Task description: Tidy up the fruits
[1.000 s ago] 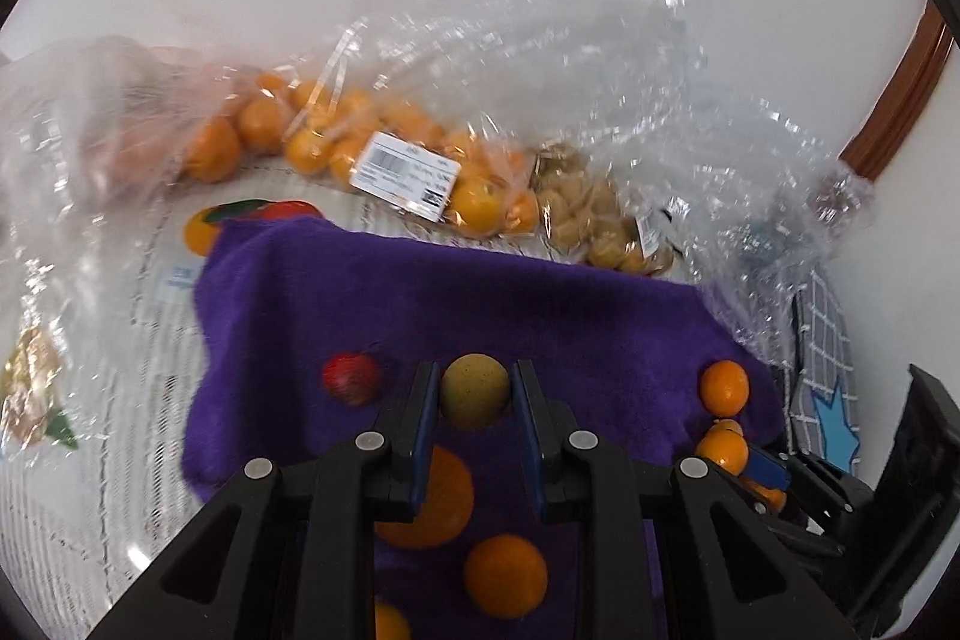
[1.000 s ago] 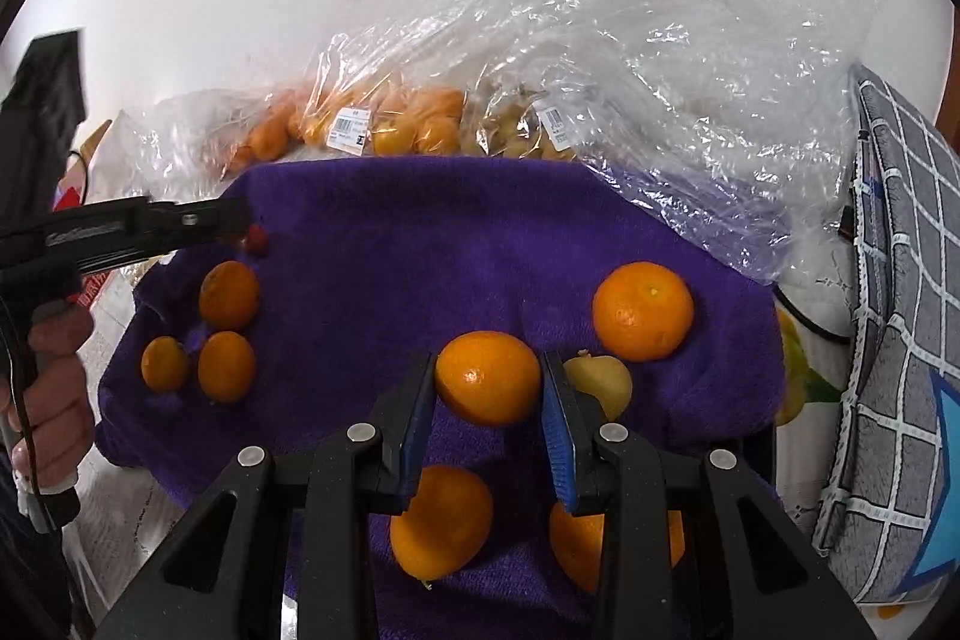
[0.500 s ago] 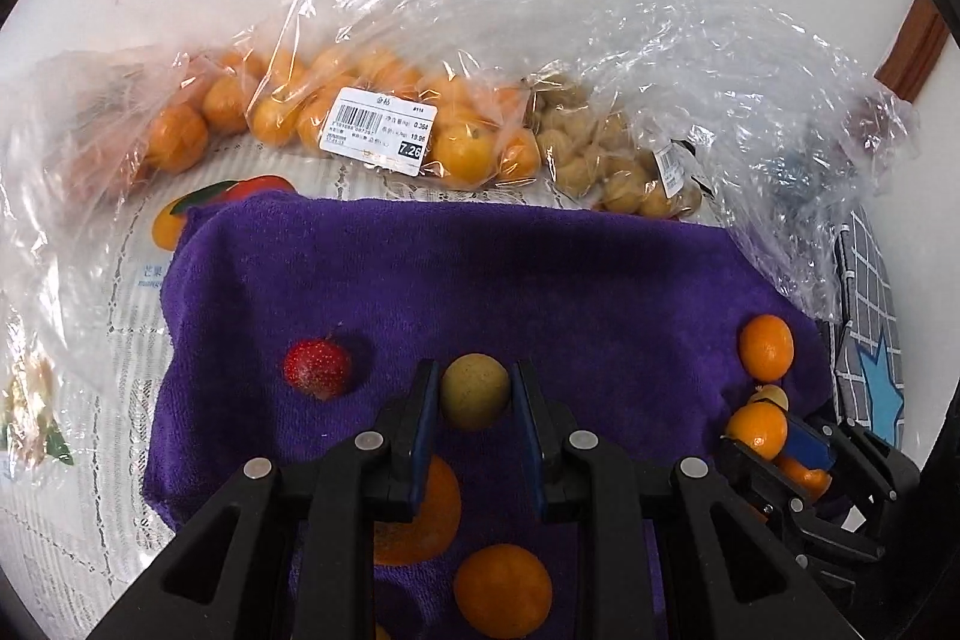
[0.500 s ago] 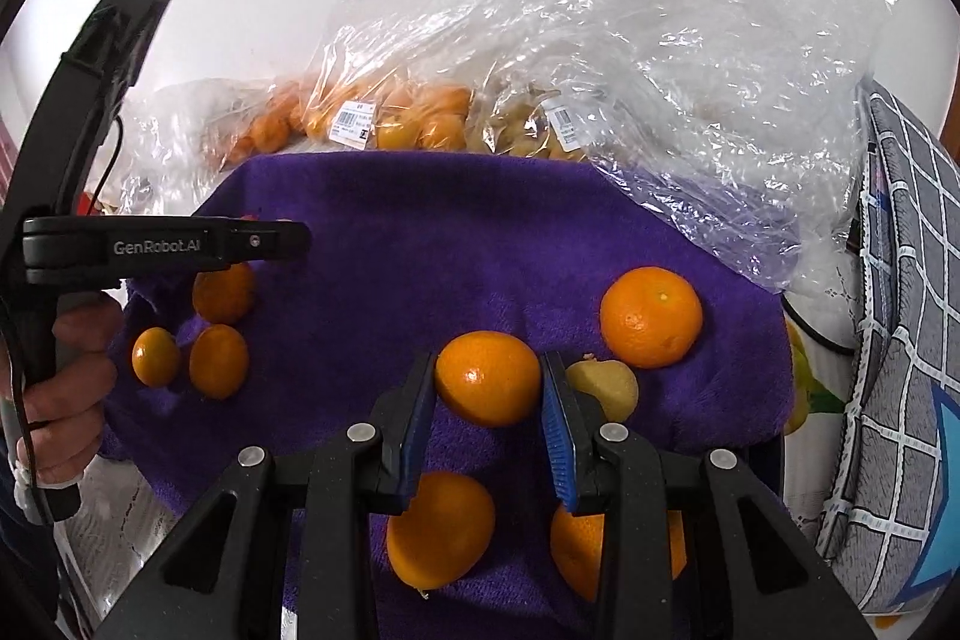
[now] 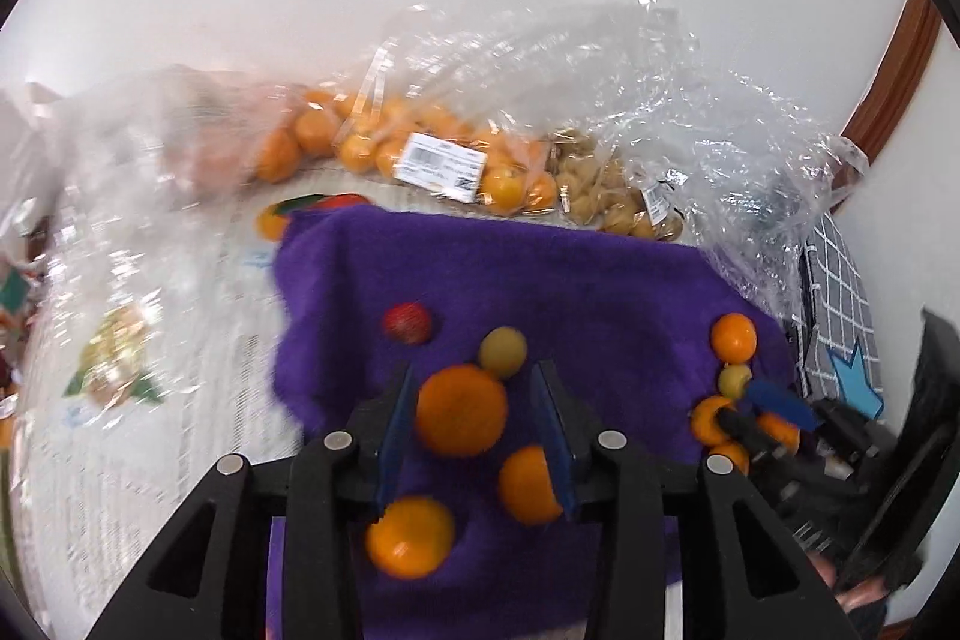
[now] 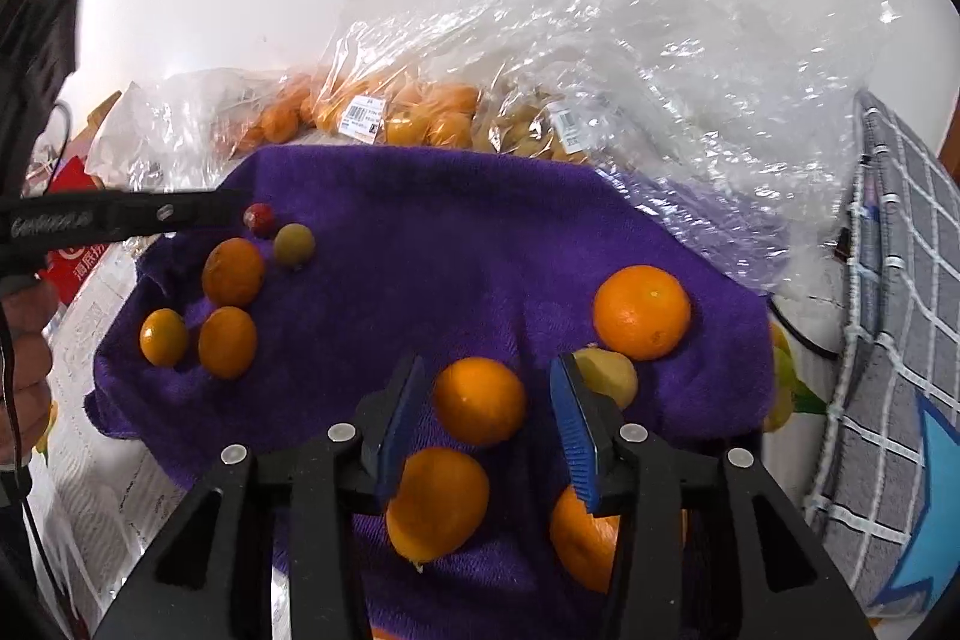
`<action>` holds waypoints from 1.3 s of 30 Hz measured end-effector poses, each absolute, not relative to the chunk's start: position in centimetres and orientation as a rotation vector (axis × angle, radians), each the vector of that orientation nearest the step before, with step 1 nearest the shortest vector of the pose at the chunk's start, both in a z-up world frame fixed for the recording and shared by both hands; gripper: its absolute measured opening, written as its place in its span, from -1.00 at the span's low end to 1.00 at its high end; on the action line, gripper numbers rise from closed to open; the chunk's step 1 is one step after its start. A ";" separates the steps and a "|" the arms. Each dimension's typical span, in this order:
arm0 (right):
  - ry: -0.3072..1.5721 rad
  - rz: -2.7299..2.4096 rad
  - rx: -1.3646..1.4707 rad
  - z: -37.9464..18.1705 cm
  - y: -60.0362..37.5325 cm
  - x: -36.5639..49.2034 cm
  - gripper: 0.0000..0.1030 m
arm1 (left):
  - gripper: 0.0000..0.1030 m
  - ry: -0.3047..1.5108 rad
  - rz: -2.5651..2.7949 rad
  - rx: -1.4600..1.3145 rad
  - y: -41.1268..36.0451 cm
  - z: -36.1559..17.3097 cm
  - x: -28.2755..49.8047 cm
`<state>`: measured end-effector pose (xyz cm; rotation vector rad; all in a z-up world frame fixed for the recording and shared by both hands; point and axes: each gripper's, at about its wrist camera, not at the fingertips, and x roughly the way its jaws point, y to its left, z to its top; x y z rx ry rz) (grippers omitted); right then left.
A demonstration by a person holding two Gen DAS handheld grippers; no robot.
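Since a moment ago: both claws have let go; the left one dropped its olive-yellow fruit, the right one its orange
Towel (image 6: 456, 244): purple, spread on the table, holding all the loose fruit; bags (image 6: 420, 112) of more fruit lie behind it
Right claw (image 6: 486, 415): jaws wide apart, an orange (image 6: 479, 400) sitting between them on the towel, untouched on either side
Left claw (image 5: 474, 424): jaws also spread, a bigger orange (image 5: 461, 418) between them; the view is blurred, so contact is hard to judge
Left group: three oranges, the yellow fruit (image 6: 294, 244) and a small red one (image 6: 259, 218) close together near the towel's left edge
Right group: a large orange (image 6: 641, 311) with a pale yellow fruit (image 6: 606, 376) touching it
Step, as I read it: placing is done on both sides; fruit is being sorted into clusters
Next move: back each claw clear without nudging the round fruit, then pick out a stray that belongs elsewhere
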<state>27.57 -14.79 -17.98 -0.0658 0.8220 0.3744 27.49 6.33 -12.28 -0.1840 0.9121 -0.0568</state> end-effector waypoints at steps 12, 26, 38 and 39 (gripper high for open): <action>0.712 0.245 -0.002 -10.2 -18.4 17.0 0.09 | 0.03 0.787 0.002 -0.163 5.6 -8.9 17.7; 0.594 0.127 -0.007 -6.0 -21.3 3.1 0.93 | 0.55 0.674 -0.030 -0.059 1.1 -4.3 6.4; 0.541 0.090 0.043 -3.3 -22.9 -2.6 0.94 | 0.70 0.563 -0.017 -0.042 -0.1 -1.0 1.1; 0.538 0.085 0.047 -3.3 -23.1 -2.9 0.94 | 0.70 0.562 -0.019 -0.044 -0.2 -0.9 0.9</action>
